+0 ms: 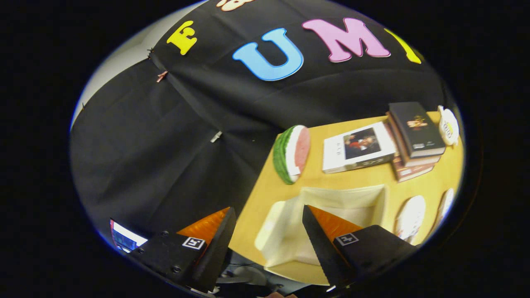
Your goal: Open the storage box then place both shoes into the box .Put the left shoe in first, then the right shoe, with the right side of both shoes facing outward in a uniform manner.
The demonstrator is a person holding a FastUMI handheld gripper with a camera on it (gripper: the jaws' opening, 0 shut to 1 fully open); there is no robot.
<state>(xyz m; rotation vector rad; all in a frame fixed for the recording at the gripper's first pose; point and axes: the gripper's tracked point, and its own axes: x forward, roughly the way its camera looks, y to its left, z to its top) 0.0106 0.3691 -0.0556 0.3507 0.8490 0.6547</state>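
Observation:
My gripper (269, 215) is open, its two black fingers with orange pads spread wide and nothing between them. It hangs above the near-left corner of the wooden table (265, 190), tilted. The white storage box (331, 207) lies on the table under and just beyond my right finger (327, 231); it looks open, with its pale inside showing and a white flap (275, 231) spread toward the table's near edge. Two white shoes rest on the table to the right of the box: one (410, 217) close to it, the other (445, 205) beyond that.
A toy watermelon slice (292, 154) stands behind the box at the table's left edge. A white book (358, 151) and a stack of dark books (414, 138) lie further back. A white teapot-like object (448, 126) sits at the far corner.

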